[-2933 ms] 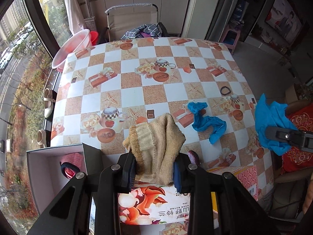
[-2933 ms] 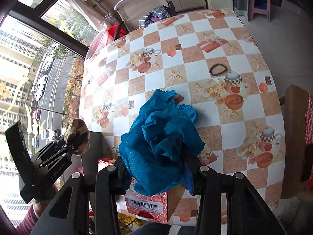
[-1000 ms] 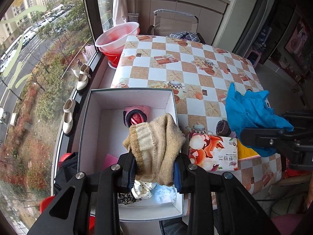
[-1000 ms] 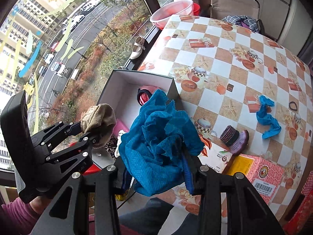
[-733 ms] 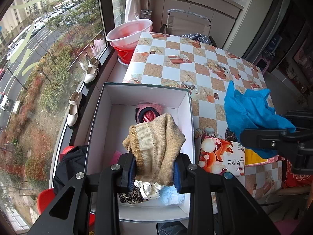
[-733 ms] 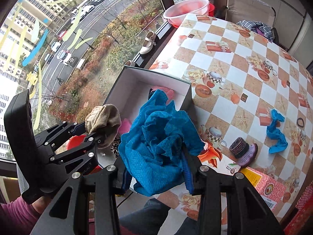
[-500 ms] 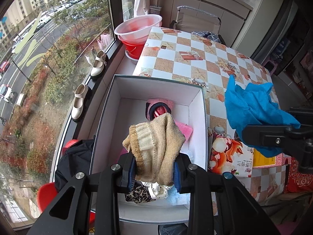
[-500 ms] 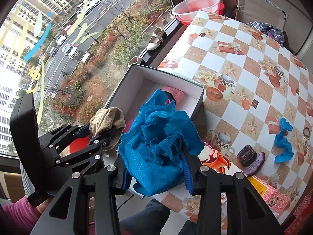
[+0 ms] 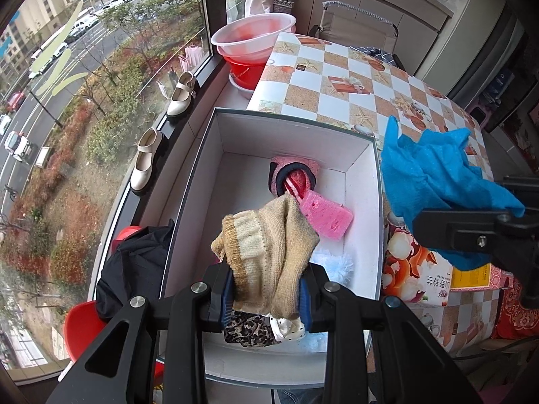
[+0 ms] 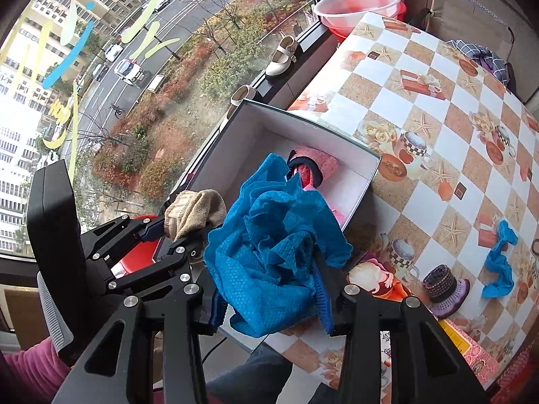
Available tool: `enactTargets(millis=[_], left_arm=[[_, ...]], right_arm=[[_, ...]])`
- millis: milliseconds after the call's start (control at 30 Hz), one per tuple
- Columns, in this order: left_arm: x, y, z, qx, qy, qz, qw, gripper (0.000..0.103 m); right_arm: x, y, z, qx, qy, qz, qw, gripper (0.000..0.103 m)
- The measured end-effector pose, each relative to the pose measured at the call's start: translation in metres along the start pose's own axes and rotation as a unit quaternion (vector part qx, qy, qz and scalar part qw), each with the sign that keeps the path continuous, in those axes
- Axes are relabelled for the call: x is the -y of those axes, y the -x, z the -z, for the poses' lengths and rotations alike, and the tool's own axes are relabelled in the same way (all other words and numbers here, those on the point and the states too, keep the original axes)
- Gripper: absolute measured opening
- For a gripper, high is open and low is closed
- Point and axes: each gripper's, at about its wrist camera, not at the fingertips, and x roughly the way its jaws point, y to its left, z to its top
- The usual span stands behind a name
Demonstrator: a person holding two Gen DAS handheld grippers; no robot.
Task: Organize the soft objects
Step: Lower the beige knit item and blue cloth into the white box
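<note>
Over the open white box [image 9: 293,134] beside the window, both of my grippers point steeply downward, each carrying a soft item.

Left gripper [image 9: 266,298]: my jaws are clamped on a bunched beige knitted sock [image 9: 269,249], whose ribbed cuff folds over to the left. It hangs above the near half of the box. Seen from the right wrist view, the same gripper [image 10: 168,235] shows at lower left with the sock [image 10: 193,213] bulging out between its fingers.

Right gripper [image 10: 269,306]: my jaws are clamped on a crumpled blue cloth [image 10: 273,252], which spills upward and covers most of the gap between the fingers. From the left wrist view the cloth [image 9: 438,181] sits just past the right wall of the box, over the edge of the table [image 9: 337,101].

Box contents: a pink sponge [image 9: 325,215] lies near the right wall; a pink, dark-rimmed rolled item [image 9: 293,178] lies toward the far wall; a pale blue fluffy item [image 9: 335,266], a dotted white cloth [image 9: 286,328] and a leopard-patterned cloth [image 9: 249,331] lie at the near end, partly hidden behind my left fingers.

Table: a checkered cloth with cups and starfish covers it. A second blue rag [image 10: 500,262] and a small purple knitted item [image 10: 443,286] lie on it, well apart from the box. A printed carton [image 9: 414,269] rests just beside the right wall of the box.

Surroundings: two cream shoes [image 9: 146,161] stand on the window sill, and stacked basins [image 9: 254,40] sit at the far end.
</note>
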Motion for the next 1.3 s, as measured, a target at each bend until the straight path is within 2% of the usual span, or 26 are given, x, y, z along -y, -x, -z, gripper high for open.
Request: enactTargets(millis=[1300], left_arm=[[-0.011, -0.017, 0.012, -0.026, 0.013, -0.006, 0.9995, 0.033]], right_arm=[[-0.020, -0.019, -0.010, -0.021, 0.022, -0.002, 1.000, 0.044]])
